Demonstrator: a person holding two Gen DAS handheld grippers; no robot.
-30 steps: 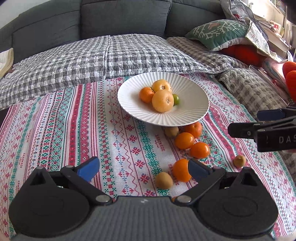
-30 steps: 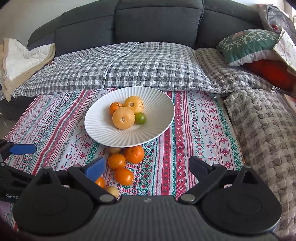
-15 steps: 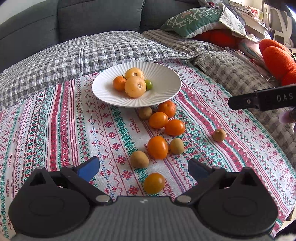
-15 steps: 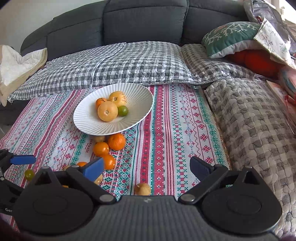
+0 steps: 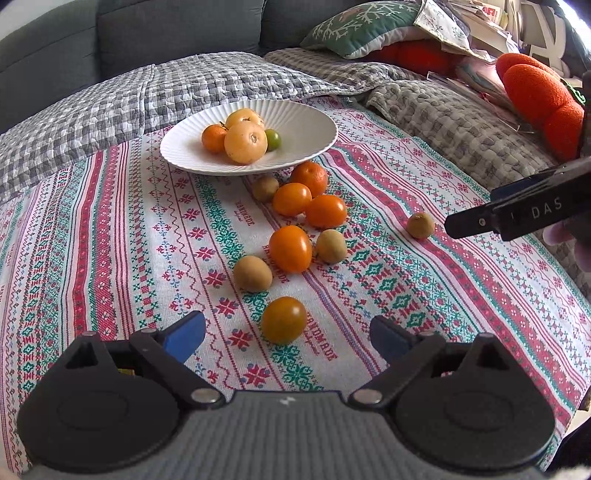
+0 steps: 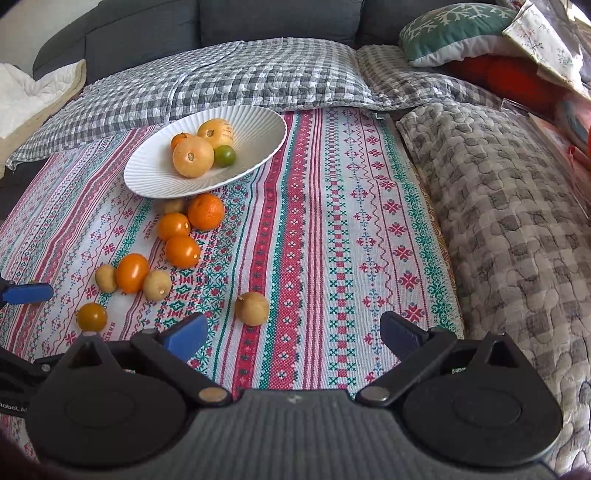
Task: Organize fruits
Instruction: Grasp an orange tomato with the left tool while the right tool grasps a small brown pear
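Both tongs are seen spread apart with nothing between their blue pads. The left tongs (image 5: 286, 332) are held low over the near edge of the patterned cloth (image 5: 110, 229), with a small orange-yellow tomato (image 5: 283, 319) lying on the cloth just ahead of the gap. The right tongs (image 6: 293, 330) are held over the cloth's near edge further to the right, and a tan round fruit (image 6: 252, 308) is seen just ahead of the left pad, apart from the main group.

A white ribbed plate (image 5: 306, 122) is placed toward the far edge of the cloth. Four fruits are held in it: two large pale yellow fruits (image 5: 245, 143), one small orange (image 5: 213, 137) and one small green fruit (image 5: 272, 139), all touching or nearly touching.

The remaining fruits are scattered on the cloth between the plate and the tongs. A mandarin (image 5: 309, 178) and a tan fruit (image 5: 265, 187) are found just beside the plate's near rim. Two orange tomatoes (image 5: 325, 210) are set touching each other just below them. An oval orange tomato (image 5: 290, 248) is flanked by two tan fruits (image 5: 252, 273), one at each side.

The cloth is spread over a sofa seat, with a grey checked quilt (image 6: 240, 77) behind the plate and a green cushion (image 6: 450, 33) at the far right corner.
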